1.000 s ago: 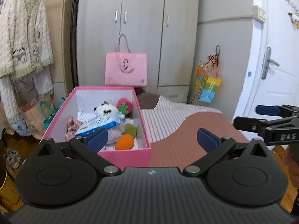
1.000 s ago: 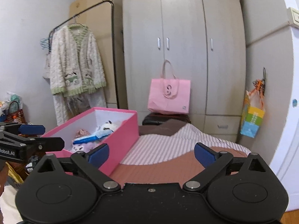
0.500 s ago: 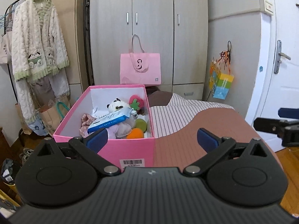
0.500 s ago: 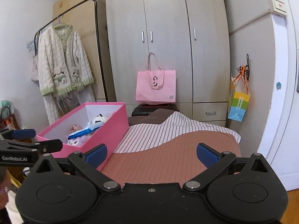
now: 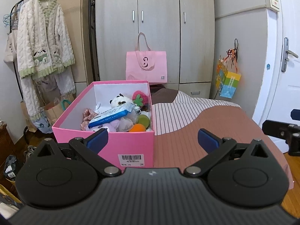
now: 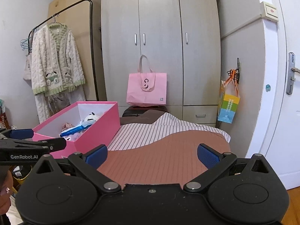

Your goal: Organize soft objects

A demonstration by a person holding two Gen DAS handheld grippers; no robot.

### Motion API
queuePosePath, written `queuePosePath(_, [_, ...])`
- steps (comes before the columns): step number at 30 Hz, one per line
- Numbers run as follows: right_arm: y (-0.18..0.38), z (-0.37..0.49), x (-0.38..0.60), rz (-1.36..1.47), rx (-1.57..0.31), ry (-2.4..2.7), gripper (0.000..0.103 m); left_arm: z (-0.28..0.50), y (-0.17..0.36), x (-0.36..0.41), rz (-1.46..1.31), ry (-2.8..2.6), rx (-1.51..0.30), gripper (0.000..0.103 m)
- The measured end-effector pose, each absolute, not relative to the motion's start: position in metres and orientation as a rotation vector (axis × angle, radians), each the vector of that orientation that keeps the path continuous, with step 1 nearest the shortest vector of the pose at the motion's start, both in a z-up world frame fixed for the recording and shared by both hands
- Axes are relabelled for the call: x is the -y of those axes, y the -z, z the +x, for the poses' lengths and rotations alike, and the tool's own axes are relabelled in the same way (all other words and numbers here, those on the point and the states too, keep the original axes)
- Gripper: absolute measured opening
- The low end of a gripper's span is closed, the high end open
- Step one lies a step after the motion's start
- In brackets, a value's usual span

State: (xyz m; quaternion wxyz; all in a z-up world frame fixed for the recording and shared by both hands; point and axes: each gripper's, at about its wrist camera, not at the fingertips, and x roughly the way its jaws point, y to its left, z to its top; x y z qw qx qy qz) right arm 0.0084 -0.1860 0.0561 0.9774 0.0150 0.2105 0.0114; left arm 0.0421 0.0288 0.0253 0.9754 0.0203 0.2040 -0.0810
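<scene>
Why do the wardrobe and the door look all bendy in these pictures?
Both views use a fisheye lens, which bows straight lines near the edges. In the left wrist view the white door curves inward, while the wardrobe in the middle stays nearly straight. In the right wrist view the wardrobe bulges and the corners go dark. Both are sharp, with soft, even light and no glare.

A bedroom: bed (image 6: pixel 168 150), wardrobe (image 6: pixel 159 43), hanging robe (image 6: pixel 56 63).

We see a bed (image 5: pixel 215 131) under a cover (image 6: pixel 165 161) striped at the far end and plain brown nearer us. A pink box (image 5: pixel 75 116) sits directly on it at the left edge; the right side lies bare.
</scene>
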Motion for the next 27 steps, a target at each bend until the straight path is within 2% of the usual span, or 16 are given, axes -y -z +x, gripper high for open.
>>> queuePosePath(27, [-0.037, 0.002, 0.189, -0.009, -0.421, 0.080, 0.103, 0.037, -0.007, -0.036, 0.051, 0.157, -0.352, 0.103])
